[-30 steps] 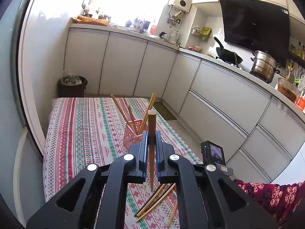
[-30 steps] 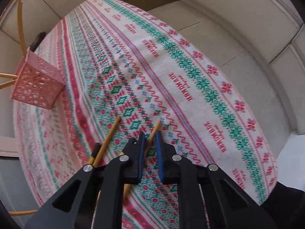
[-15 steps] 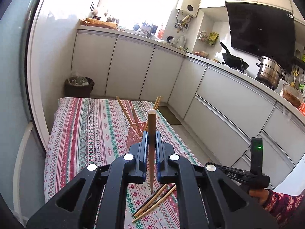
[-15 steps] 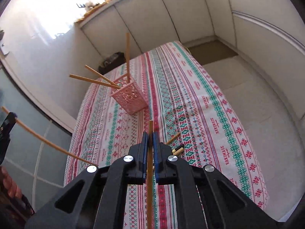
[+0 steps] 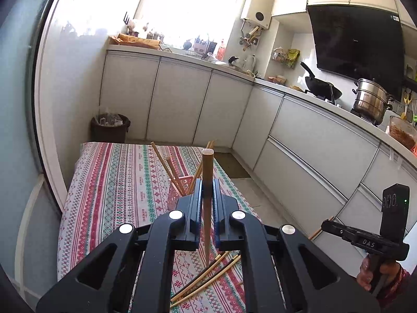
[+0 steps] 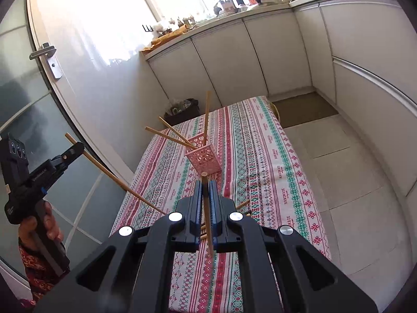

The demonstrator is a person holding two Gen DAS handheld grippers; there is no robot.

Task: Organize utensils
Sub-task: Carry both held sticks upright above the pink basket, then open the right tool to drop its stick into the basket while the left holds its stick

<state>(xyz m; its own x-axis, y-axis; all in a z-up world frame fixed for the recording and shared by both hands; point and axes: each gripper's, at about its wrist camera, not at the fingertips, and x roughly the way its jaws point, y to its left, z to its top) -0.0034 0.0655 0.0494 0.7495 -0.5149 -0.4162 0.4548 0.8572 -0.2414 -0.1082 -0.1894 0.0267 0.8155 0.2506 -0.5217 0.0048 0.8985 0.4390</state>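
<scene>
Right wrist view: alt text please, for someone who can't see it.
The right tool is shut on a chopstick above a table with a striped patterned cloth. Beyond it, a pink basket holds several chopsticks. At the left, a hand holds the left tool, shut on another chopstick.

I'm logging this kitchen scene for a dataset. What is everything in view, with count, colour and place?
pink perforated plastic holder: one, on the table
wooden chopsticks in the holder: several, tan, leaning outward
loose wooden chopsticks: several, tan and dark, on the cloth near the claws
striped patterned tablecloth: one, red, green, white
dark waste bin: one, beyond the table
black wok: one, on the counter
steel pot: one, on the stove
left claw: shut on one chopstick
right claw: shut on one chopstick
</scene>
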